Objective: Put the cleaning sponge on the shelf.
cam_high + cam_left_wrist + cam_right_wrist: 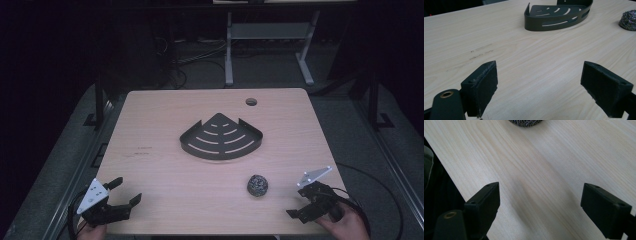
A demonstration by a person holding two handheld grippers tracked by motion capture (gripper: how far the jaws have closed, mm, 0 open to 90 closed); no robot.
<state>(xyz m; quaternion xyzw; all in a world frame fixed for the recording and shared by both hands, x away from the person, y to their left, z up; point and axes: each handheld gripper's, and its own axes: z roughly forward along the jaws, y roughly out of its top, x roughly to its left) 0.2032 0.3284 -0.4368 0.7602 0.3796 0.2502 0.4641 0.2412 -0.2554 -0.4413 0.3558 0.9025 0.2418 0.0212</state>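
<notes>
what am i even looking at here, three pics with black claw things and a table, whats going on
No robot here: a person sits at a wooden table holding a two-jaw gripper in each hand. The wide picture comes from a camera above the table. In it the left gripper is at the bottom left and the right gripper at the bottom right.

The other two pictures come from small cameras riding on each gripper, looking out between its own black jaws.

On the table lie a dark slotted corner shelf near the middle and a ball of steel wool close to the right gripper.

Both grippers have their jaws wide apart, with bare table between them. Nothing is held.
</notes>
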